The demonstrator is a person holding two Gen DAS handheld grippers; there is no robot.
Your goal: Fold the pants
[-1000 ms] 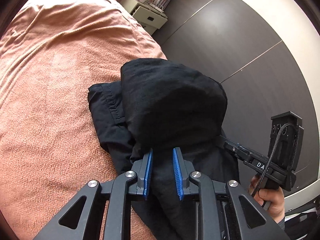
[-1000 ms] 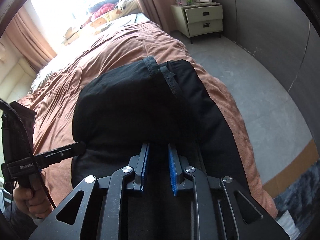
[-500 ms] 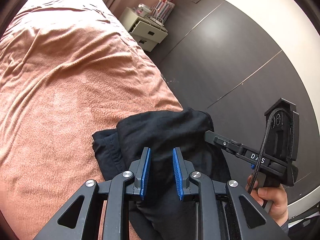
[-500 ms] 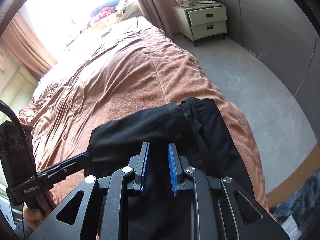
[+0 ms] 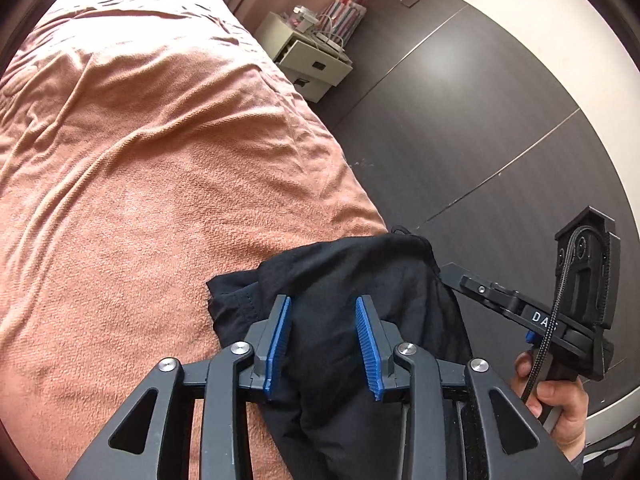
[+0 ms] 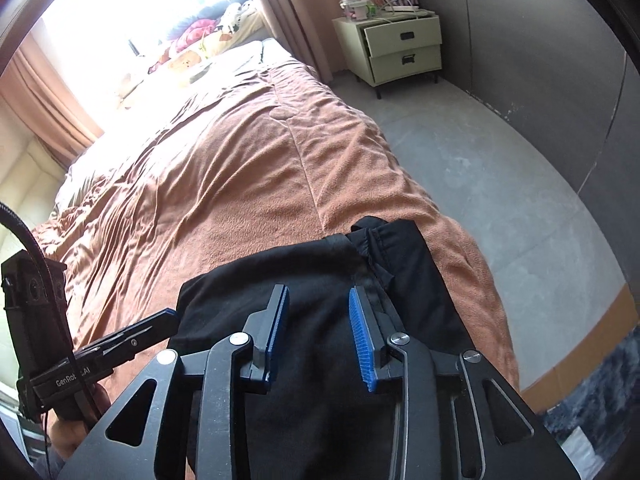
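The black pants (image 5: 352, 280) lie bunched in a folded heap at the near corner of the bed, and show in the right wrist view (image 6: 304, 280) too. My left gripper (image 5: 323, 308) is open, its blue pads spread over the cloth with fabric lying between them. My right gripper (image 6: 318, 312) is also open over the pants, beside the waistband belt loop (image 6: 340, 242). Each gripper shows in the other's view: the right one (image 5: 452, 274) at the pants' right edge, the left one (image 6: 168, 314) at their left edge.
The bed's salmon-brown cover (image 5: 140, 152) stretches away ahead. A pale green nightstand (image 6: 396, 46) with clutter on top stands by the curtain. Grey floor (image 6: 500, 200) and dark wall panels (image 5: 480, 100) lie right of the bed. Pillows and toys (image 6: 208, 36) sit at the headboard.
Both grippers brought the raised pants down toward the near bed edge. Their jaws then opened wider, letting the cloth settle into a lower, smaller heap.
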